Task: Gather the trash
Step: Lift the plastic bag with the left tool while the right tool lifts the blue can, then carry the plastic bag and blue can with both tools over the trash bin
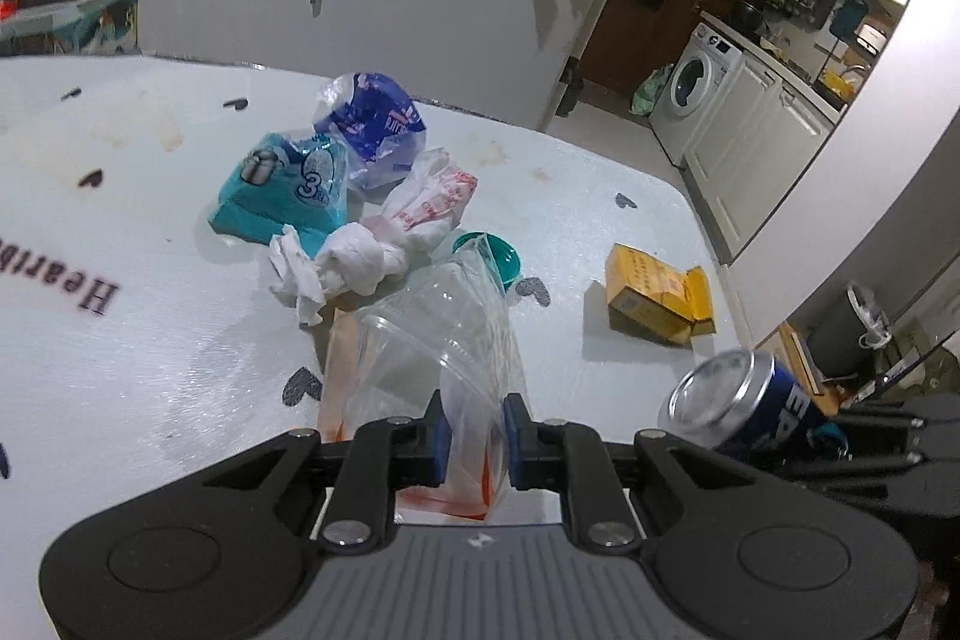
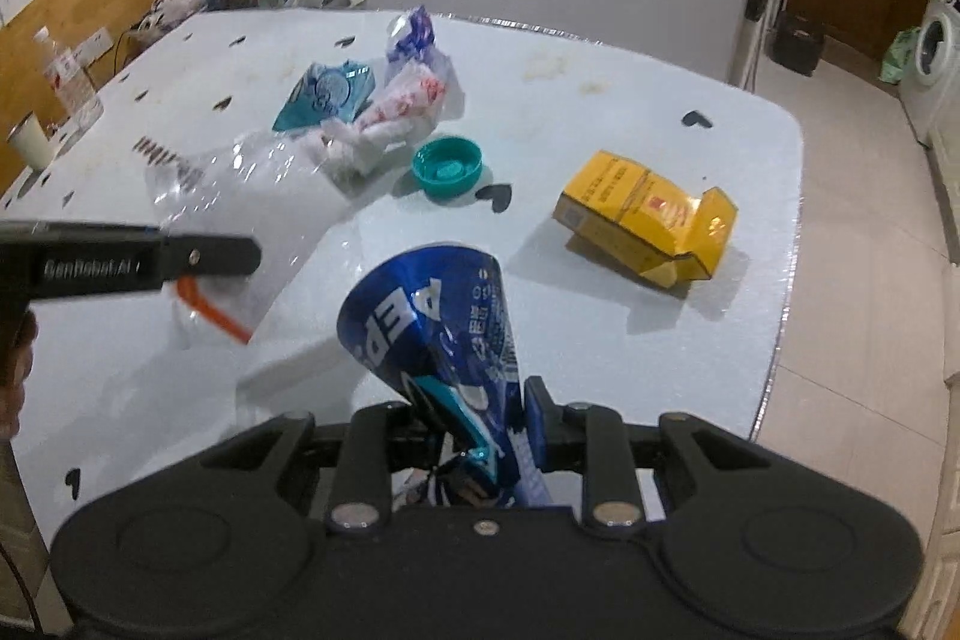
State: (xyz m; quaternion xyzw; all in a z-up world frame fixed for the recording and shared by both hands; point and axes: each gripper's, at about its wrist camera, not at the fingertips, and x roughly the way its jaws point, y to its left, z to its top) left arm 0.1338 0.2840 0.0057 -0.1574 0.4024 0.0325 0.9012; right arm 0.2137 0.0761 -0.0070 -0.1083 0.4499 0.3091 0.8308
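Trash is spread over a pale table (image 1: 150, 340) printed with dark hearts. A clear plastic bag (image 1: 432, 334) with orange trim is pinched between the closed jaws of the left gripper (image 1: 474, 439), lifted above the tabletop. A crushed blue can (image 2: 432, 334) is clamped in the narrowed jaws of the right gripper (image 2: 480, 424). A yellow carton (image 2: 648, 220), a teal cap (image 2: 447, 169), crumpled tissue (image 1: 324, 274) and teal and blue wrappers (image 1: 324, 166) are left lying on the table
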